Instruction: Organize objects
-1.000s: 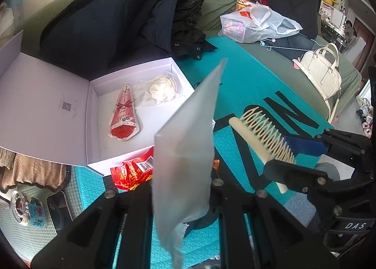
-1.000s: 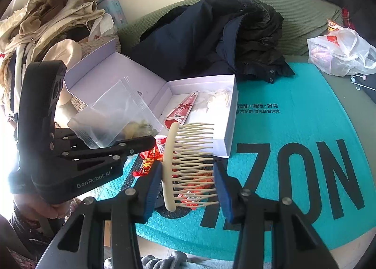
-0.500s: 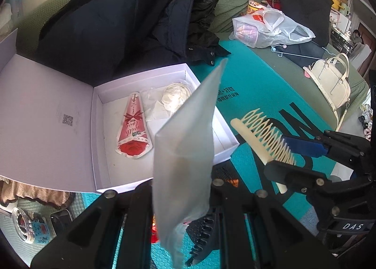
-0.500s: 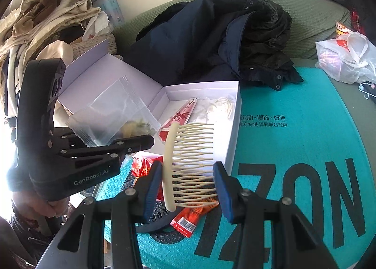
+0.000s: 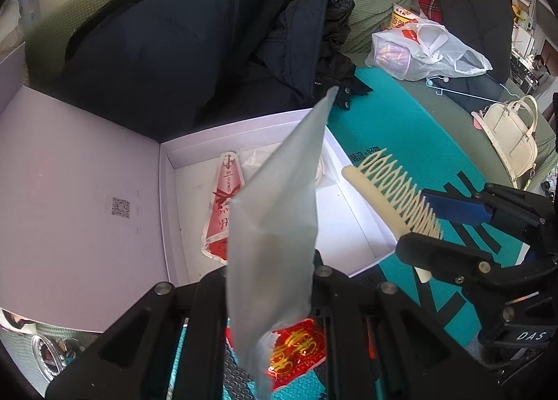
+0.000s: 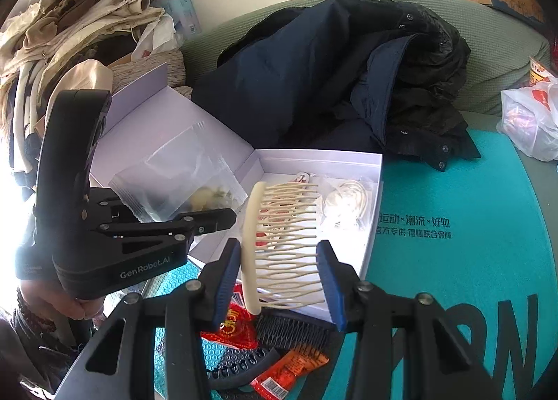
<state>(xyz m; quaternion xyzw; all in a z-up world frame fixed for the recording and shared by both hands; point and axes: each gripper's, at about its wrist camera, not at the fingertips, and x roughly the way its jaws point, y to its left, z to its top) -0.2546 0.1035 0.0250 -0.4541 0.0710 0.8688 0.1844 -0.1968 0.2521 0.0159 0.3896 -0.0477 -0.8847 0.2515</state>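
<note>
An open white box [image 5: 359,225] with its lid folded left lies on a teal mat; it also shows in the right wrist view [image 6: 369,253]. Inside lie a red cone-shaped packet [image 5: 219,211] and a clear bag with a pale coil [image 6: 345,201]. My left gripper [image 5: 268,281] is shut on a clear plastic pouch [image 5: 279,218], held upright over the box's front edge. My right gripper [image 6: 282,281] is shut on a cream hair comb [image 6: 279,243], held over the box's right front corner. In the right wrist view the pouch [image 6: 181,180] holds pale bits.
A dark navy coat [image 5: 195,44] lies behind the box. Red snack packets [image 6: 230,326], a dark comb [image 6: 289,330] and a dark headband [image 6: 240,365] lie on the mat below the grippers. A white plastic bag [image 5: 425,51] and a cream handbag [image 5: 512,134] sit far right.
Both grippers have moved forward toward the box with their loads; the box now sits closer and under the pouch and comb. Grips are unchanged.
</note>
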